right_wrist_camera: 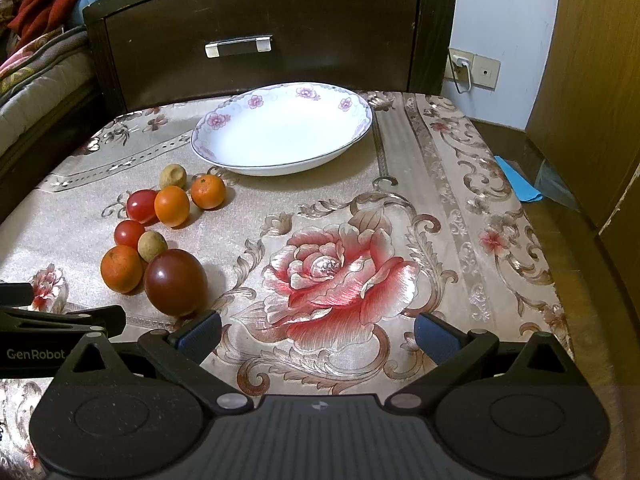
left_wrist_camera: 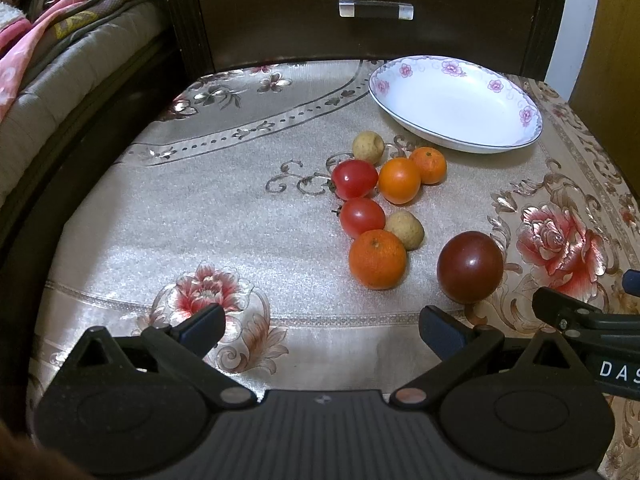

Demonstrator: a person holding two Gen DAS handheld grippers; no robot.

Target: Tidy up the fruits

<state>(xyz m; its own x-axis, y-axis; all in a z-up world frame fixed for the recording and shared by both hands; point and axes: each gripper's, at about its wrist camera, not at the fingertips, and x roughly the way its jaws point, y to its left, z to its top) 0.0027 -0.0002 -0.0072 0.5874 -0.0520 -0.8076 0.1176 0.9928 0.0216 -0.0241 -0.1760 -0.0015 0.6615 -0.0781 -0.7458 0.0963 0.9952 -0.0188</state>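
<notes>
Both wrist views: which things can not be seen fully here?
- Right gripper: left wrist view, cut off by the right edge.
- Left gripper: right wrist view, cut off by the left edge.
- Small orange: right wrist view, partly behind the dark tomato.

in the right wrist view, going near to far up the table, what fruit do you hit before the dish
dark red tomato → nearest mandarin → small tan fruit → small red tomato → orange tomato → far mandarin → far tan fruit → floral white dish
</notes>
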